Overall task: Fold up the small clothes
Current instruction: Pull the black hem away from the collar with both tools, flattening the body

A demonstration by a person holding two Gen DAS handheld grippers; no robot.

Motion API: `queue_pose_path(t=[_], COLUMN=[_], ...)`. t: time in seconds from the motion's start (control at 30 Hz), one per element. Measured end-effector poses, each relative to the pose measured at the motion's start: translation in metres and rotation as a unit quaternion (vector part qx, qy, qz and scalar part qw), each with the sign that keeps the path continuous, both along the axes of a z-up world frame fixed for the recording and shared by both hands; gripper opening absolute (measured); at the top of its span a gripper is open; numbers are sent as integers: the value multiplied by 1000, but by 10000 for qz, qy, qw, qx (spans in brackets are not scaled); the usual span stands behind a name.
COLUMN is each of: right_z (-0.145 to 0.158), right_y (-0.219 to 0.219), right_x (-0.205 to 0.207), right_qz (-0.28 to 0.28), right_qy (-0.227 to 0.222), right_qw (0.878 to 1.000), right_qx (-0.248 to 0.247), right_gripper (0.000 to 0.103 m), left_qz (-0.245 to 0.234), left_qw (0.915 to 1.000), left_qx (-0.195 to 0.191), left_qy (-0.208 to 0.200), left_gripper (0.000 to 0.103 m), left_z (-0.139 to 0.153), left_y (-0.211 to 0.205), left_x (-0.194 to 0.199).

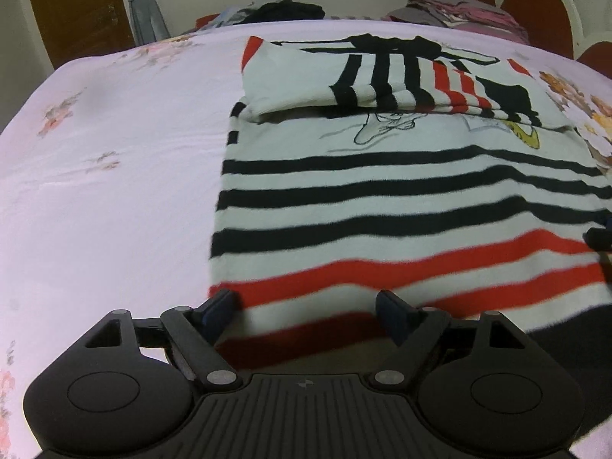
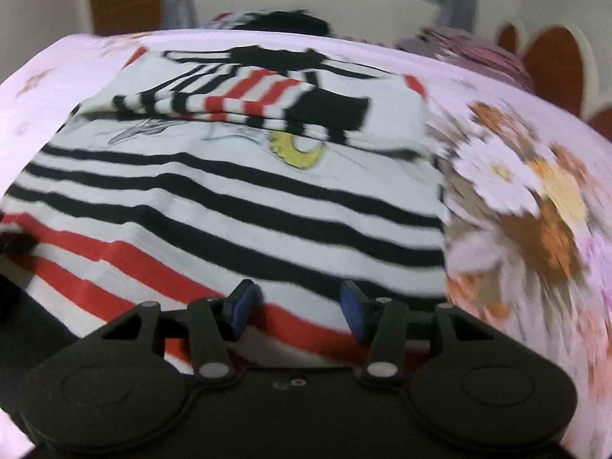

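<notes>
A small white shirt [image 1: 401,206] with black and red stripes and a cartoon print lies flat on the bed. Its sleeves are folded in across its far part. My left gripper [image 1: 308,306] is open over the shirt's near left hem corner, with one finger at the hem's left edge. My right gripper [image 2: 298,302] is open over the near right hem, where the shirt [image 2: 237,206] fills that view. The right gripper's tip [image 1: 600,235] shows at the left wrist view's right edge. Both grippers hold nothing.
The bed has a pale pink floral sheet [image 1: 114,153] with a large flower print [image 2: 528,206] right of the shirt. Dark clothes [image 1: 287,9] and pink folded clothes [image 1: 470,11] lie at the far edge. A red headboard [image 1: 543,11] stands far right.
</notes>
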State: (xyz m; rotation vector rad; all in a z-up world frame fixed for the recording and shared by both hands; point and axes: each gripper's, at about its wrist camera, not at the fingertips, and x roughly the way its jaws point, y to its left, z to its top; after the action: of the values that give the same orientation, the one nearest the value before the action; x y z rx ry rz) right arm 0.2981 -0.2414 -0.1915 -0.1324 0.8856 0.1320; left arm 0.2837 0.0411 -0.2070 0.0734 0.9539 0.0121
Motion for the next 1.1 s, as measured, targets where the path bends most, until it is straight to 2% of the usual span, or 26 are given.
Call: queue_pose_path(t=[0.2,0.4,0.53,0.93,1.1], right_z=[12,7,-2,6,8], right_y=[35,51,41,6,-7], right_x=[-36,-60,-71,-96,-105], right_qz=[63,-32,-323,-1004,-1234], right_qy=[-61,62,207,21,-52], right_qw=[9990,9992,9988,9948,9923], right_qx=[440,383,289,153,94], right_gripper=[46,47,47,54,62], left_qz=[-197,-484,-620,-449,-431], left_qw=[9990,9981,9977,9985,9974], left_qx=[-398,-391,-262,-307,-574], left_qy=[-107,10,-37,-112,-2], left_gripper=[81,81,81,81,81], left_z=[11,0,-2,6,4], left_y=[0,0,1,16,31], left_x=[-24,-48,-58,-72,-77])
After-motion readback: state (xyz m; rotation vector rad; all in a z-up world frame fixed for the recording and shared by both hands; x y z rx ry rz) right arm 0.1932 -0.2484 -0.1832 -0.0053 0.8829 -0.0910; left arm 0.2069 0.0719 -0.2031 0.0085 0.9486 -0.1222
